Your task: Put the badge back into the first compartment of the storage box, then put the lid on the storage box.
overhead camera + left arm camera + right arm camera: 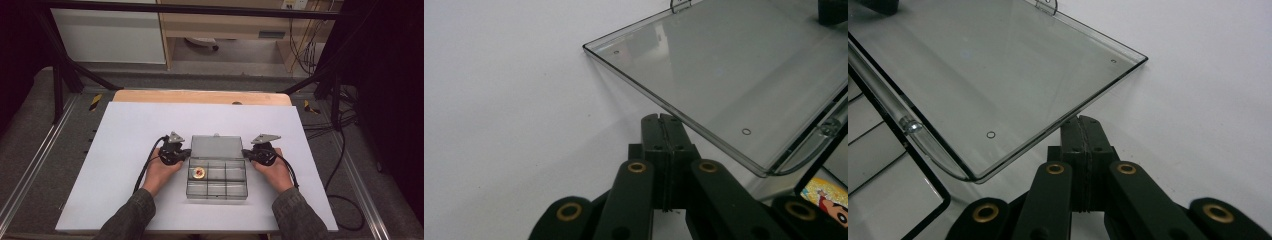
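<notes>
Grippers flank the clear compartment box (217, 173) at frame centre, left gripper (186, 154) and right gripper (247, 154) both with jaws pressed together, empty, beside its open lid (217, 146).

Place: a lab-style recording station, not a home.
Frame: black metal struts (64, 75) rise around the surface (125, 150), with a crossbar overhead.
Cover: a plain white sheet lies over a wooden top (200, 96).
Wiring: loose black cables (345, 150) trail along the floor at the right.
Backdrop: a wooden cabinet (225, 22) and a white panel (107, 35) stand behind.
</notes>
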`<state>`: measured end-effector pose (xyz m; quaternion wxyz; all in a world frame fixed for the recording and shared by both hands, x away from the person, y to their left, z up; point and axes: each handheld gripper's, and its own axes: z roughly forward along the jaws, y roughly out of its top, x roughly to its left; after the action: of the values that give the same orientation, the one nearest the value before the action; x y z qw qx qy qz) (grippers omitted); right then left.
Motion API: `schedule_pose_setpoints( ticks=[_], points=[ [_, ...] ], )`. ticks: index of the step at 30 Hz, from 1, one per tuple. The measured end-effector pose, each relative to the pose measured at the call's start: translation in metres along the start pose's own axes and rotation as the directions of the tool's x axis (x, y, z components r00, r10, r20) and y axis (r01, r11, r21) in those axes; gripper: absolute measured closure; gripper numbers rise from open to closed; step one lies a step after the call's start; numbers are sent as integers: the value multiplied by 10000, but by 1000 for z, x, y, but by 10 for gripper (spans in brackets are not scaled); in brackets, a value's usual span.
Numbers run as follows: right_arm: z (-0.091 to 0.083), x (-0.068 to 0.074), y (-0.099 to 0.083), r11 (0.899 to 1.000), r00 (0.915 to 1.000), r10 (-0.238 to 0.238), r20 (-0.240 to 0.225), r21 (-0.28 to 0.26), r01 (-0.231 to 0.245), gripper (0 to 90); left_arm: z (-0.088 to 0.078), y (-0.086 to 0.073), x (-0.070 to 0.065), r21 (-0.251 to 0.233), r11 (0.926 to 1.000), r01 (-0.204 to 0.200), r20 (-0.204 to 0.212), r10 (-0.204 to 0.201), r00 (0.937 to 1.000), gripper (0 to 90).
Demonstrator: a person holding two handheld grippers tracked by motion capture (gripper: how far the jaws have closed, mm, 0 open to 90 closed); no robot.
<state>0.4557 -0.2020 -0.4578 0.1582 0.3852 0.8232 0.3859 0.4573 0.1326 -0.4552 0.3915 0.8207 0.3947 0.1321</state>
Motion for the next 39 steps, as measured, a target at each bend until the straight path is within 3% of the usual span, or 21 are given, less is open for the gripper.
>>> schedule_pose_setpoints(
  ticks=[7,19,25,30,39],
  points=[
    [1,-1,0,10000,10000,23,-52,-82,-24,900,1,0,-1,-5,10000,-35,42,35,10000,900],
    [7,-5,4,9996,9998,202,43,-221,-201,900,6,1,3,-337,9982,490,177,-484,9987,900],
    [8,-5,4,9993,9997,252,20,-292,-251,900,6,2,4,-326,9990,296,290,-286,9992,900],
    [6,-2,5,9995,10000,-22,-4,-322,21,900,6,3,3,-463,9984,314,160,-307,9994,900],
    [8,-5,4,9993,10000,21,3,-378,-21,900,8,2,4,-367,9987,365,263,-356,9990,900]
  ],
)
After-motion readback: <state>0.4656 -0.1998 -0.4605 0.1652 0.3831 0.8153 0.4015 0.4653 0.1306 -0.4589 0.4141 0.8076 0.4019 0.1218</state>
